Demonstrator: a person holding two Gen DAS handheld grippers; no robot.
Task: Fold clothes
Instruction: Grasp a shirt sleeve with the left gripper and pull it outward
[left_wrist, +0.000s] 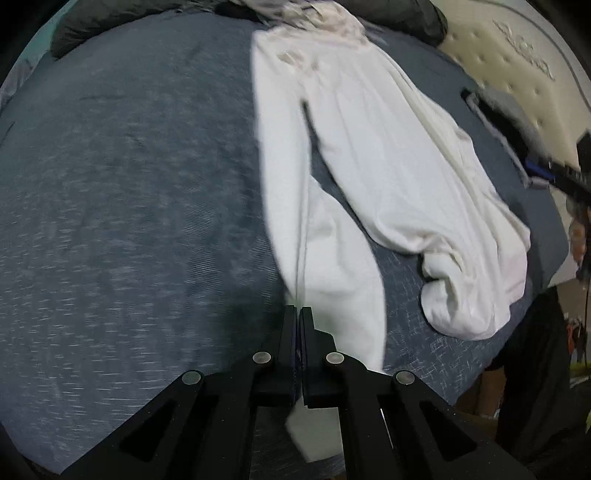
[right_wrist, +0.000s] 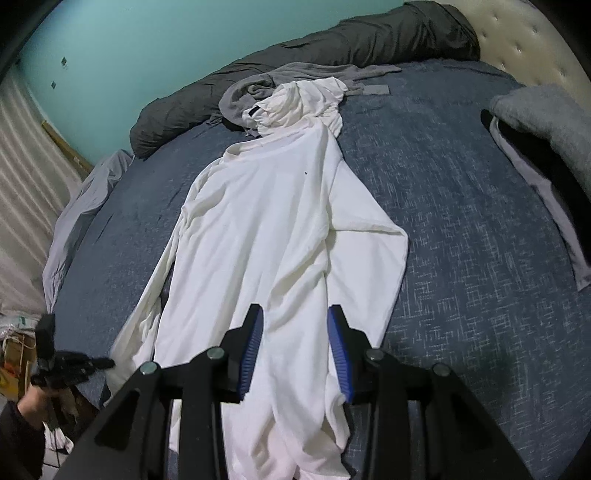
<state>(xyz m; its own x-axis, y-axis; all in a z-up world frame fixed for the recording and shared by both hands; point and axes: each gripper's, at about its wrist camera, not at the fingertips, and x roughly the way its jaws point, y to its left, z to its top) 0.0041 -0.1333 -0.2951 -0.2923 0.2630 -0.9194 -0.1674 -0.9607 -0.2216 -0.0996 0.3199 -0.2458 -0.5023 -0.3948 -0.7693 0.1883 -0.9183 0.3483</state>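
Blue bedspread (right_wrist: 461, 221) carries white shirt (right_wrist: 258, 221) beneath parted right hand-held gripper (right_wrist: 295, 350); left hand-held gripper (left_wrist: 297, 332) pinches its edge.

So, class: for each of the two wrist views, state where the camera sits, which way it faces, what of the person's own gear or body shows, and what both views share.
Left wrist: rides the left hand-held gripper, jaws shut, at the white long-sleeved garment's sleeve edge, facing across the blue woven bedspread; the right hand-held gripper shows far right.
Right wrist: rides the right hand-held gripper, jaws open above the garment, facing the teal wall; the left one shows lower left.
Shared: garment, bedspread, dark grey rolled duvet.
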